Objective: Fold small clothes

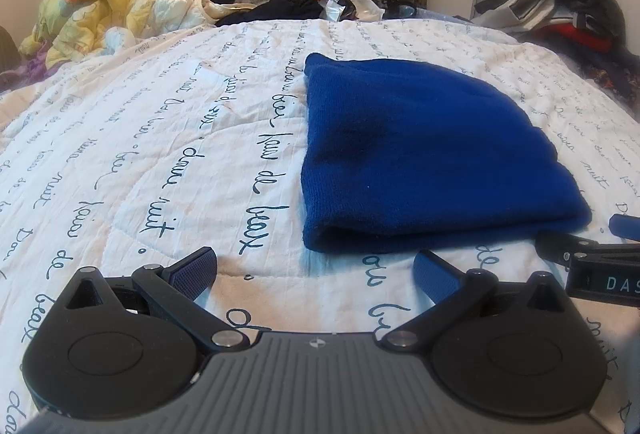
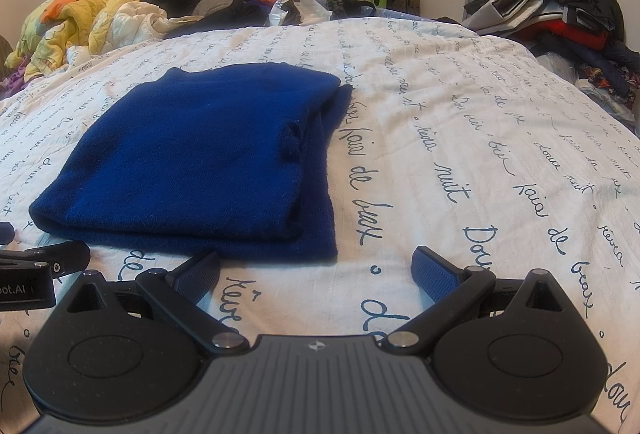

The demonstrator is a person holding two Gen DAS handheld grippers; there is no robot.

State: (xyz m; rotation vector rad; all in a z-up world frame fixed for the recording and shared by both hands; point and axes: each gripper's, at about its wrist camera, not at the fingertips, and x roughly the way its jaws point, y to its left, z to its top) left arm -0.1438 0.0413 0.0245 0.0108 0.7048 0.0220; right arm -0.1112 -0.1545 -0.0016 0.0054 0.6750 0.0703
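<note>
Fingers of the left gripper (image 1: 315, 271) and right gripper (image 2: 316, 270) are spread wide, holding nothing, just short of the folded blue knit garment (image 2: 208, 162) lying flat on the script-printed bed quilt (image 2: 460, 138).

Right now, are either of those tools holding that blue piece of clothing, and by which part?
Nothing is held. The left tool and right tool are both open, just short of the folded blue garment lying on the bedspread.
</note>
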